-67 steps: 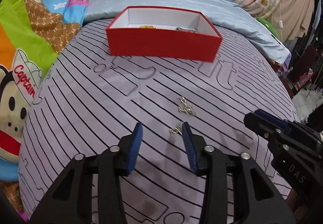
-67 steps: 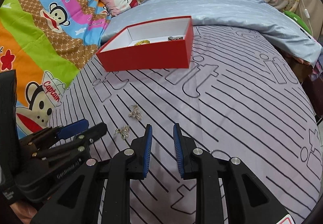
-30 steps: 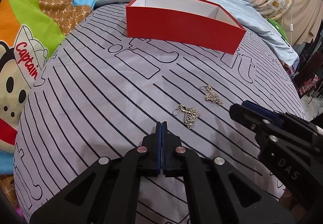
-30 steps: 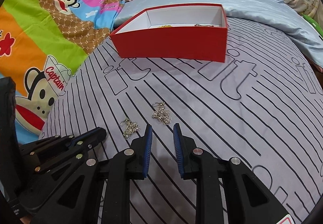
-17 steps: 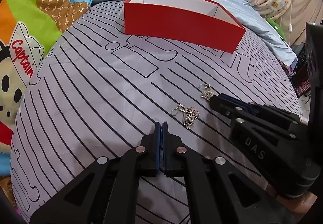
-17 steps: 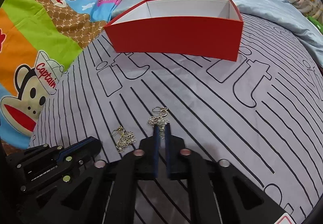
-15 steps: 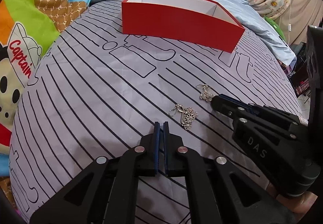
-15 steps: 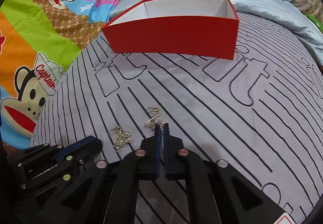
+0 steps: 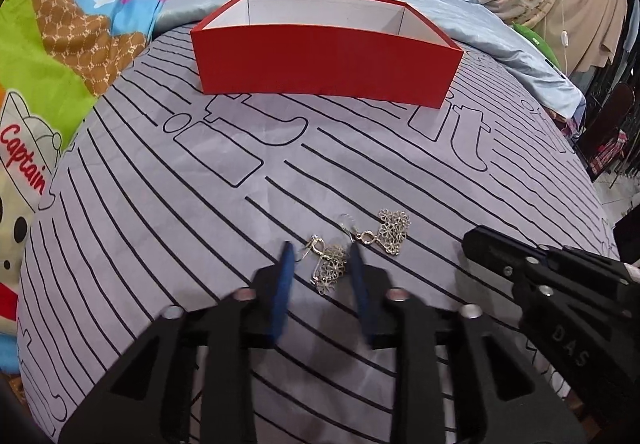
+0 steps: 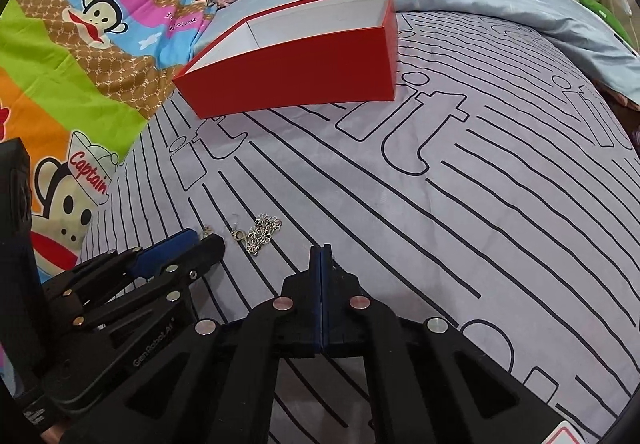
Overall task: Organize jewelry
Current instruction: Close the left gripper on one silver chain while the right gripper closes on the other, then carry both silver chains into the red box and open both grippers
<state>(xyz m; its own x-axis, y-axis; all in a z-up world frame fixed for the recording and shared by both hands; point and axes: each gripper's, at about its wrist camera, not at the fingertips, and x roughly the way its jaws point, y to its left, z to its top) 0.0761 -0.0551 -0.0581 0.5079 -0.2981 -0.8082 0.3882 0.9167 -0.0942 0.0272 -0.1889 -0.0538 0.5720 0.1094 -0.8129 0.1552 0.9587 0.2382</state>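
Note:
Two silver flower earrings lie on the striped grey sheet. In the left wrist view, one earring (image 9: 330,268) lies between the fingers of my open left gripper (image 9: 320,256), low over the sheet. The second earring (image 9: 390,231) lies just beyond its right finger; it also shows in the right wrist view (image 10: 260,230). My right gripper (image 10: 322,250) is shut and empty, to the right of the earrings. The red box (image 9: 324,62) with a white inside stands further back; its floor is hidden.
A light blue quilt (image 9: 500,40) lies behind the box. Colourful cartoon bedding (image 10: 60,84) borders the sheet on the left. The bed's edge falls away at the right, with a dark chair (image 9: 608,124) beyond.
My left gripper opened and moved forward around one earring. My right gripper shut near the other earring, then drew back to the right with nothing in it; that earring shifted slightly.

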